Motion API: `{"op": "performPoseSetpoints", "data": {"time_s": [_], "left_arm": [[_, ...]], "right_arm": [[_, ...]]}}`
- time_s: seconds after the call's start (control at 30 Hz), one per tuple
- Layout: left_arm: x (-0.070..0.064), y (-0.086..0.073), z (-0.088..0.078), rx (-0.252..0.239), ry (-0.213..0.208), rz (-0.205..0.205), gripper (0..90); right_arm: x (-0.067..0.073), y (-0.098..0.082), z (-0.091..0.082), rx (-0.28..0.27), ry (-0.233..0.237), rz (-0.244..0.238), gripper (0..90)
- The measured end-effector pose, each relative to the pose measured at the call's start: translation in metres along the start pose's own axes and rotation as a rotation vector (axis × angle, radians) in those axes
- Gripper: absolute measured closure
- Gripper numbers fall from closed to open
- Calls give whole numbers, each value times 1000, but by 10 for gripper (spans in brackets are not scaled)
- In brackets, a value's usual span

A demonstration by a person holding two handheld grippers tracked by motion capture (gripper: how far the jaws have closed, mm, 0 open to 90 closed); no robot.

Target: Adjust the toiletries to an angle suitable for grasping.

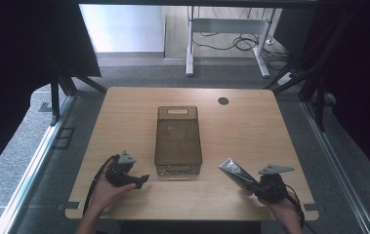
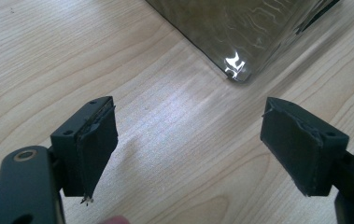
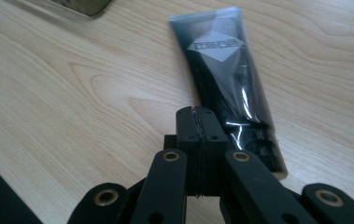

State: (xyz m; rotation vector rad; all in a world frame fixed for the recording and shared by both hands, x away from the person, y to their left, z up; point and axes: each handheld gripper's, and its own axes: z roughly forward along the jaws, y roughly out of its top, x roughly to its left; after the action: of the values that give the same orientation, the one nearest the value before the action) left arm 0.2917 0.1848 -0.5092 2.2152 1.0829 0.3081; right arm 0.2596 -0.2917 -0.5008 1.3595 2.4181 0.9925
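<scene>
On the near left of the tabletop (image 1: 124,107), a hand (image 1: 105,191) holds the left tongs (image 1: 142,181) low over the wood, pointing right toward the near left corner of the bin (image 1: 178,141). In the left gripper view these tongs (image 2: 188,149) stand released, their two black pads well apart with bare wood between them, and the rounded corner of the bin (image 2: 240,42) lies just beyond. The bin is a smoky see-through box with a handle slot at its far end, and it stands in the middle of the tabletop, long side running near to far. To its right, near the near edge, a dark tube (image 1: 236,173) lies flat on the wood, its flat sealed end pointing far and left. The right tongs (image 1: 256,191), held by the other hand (image 1: 284,207), sit at the tube's near end. In the right gripper view the tongs (image 3: 201,122) are clenched, pads pressed together with nothing between them, just left of the tube (image 3: 226,70).
</scene>
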Motion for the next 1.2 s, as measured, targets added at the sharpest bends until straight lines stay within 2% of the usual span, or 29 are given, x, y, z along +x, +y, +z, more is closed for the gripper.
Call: {"op": "performPoseSetpoints", "data": {"time_s": [0.23,0.53,0.73,1.0,1.2], "left_arm": [[-1,1,0,-1,-4,7,194],[1,1,-5,-13,-2,0,194],[0,1,-4,-9,-2,3,195],[0,1,-1,2,-3,10,196],[1,0,-1,3,-1,4,196]], "right_arm": [[-11,-3,-2,-9,-27,30,898],[-24,-3,-1,-19,-37,63,899],[-32,3,2,-26,-39,78,899],[-51,13,9,-30,-63,109,899],[-58,14,15,-29,-78,133,900]]}}
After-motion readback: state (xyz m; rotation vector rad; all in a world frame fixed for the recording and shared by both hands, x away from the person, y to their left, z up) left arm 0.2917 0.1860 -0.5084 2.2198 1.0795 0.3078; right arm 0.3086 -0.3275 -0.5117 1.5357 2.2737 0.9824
